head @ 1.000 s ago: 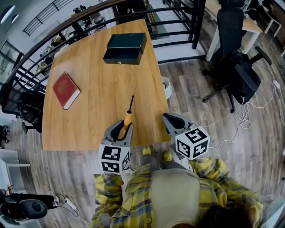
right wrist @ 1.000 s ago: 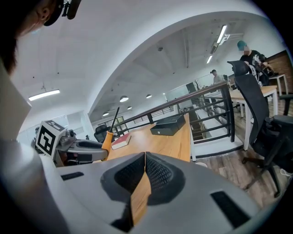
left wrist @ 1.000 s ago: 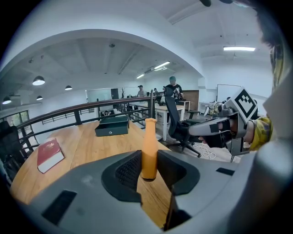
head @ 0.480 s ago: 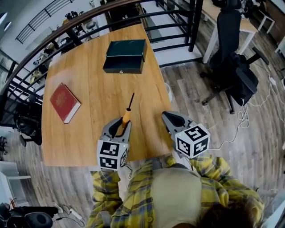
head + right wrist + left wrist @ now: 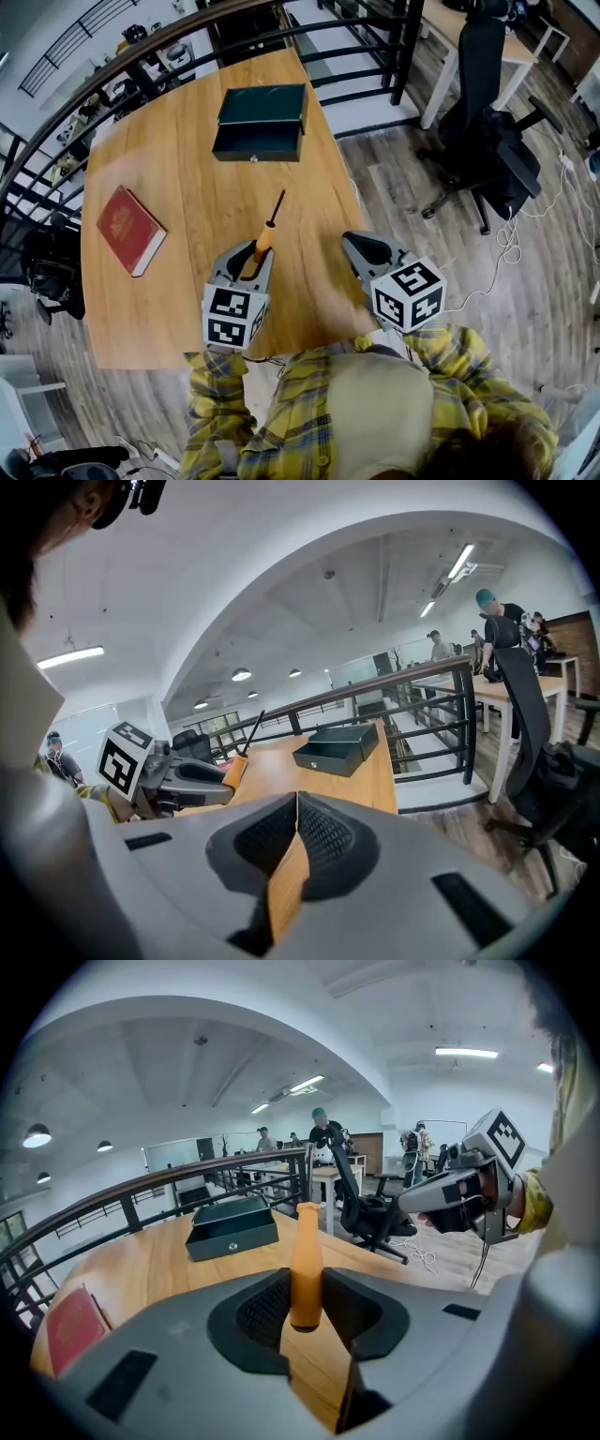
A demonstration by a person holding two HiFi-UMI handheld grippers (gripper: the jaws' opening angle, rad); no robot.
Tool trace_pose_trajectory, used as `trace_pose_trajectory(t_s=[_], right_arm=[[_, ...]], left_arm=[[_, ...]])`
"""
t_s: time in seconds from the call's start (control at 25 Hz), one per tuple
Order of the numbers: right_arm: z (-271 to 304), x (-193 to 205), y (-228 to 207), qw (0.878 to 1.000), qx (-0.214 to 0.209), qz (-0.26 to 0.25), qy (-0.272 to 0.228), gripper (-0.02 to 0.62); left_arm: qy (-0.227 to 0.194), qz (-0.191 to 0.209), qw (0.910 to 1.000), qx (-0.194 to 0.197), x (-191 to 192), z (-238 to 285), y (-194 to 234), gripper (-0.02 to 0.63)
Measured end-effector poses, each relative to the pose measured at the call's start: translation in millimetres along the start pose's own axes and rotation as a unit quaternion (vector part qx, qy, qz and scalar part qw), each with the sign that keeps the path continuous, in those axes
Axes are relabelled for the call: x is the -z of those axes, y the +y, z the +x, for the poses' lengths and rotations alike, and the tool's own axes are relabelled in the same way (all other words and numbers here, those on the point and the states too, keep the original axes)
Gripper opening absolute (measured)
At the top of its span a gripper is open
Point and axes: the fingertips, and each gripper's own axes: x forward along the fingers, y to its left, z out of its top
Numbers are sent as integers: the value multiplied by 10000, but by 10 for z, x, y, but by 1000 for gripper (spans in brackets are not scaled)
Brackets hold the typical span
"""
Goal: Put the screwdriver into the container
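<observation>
I am clamping my left gripper [image 5: 253, 256] on the orange handle of the screwdriver [image 5: 268, 232], with its shaft pointing away over the wooden table [image 5: 178, 281]. My right gripper [image 5: 362, 251] is hovering alongside, jaws pressed together on nothing. Farther off, the open dark container [image 5: 261, 123] is sitting near the table's far end.

Steeply down from overhead onto the surface [image 5: 197, 206]. Low behind left claw [image 5: 305, 1283] and right claw [image 5: 297, 810], both facing the far-edge container [image 5: 232, 1227].
</observation>
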Motion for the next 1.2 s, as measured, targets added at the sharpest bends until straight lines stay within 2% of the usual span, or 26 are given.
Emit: trace_pose_trajectory(t_s=[0.24, 0.48, 1.2], right_arm=[[131, -39, -38, 9999, 76, -30, 86, 66], [244, -44, -16, 9996, 111, -118, 232, 66], [568, -96, -58, 9988, 307, -138, 349, 66]], left_arm=[[87, 202, 9997, 114, -20, 153, 148, 106], [349, 752, 9964, 150, -12, 316, 452, 106], [616, 1487, 9860, 431, -87, 872, 922, 106]])
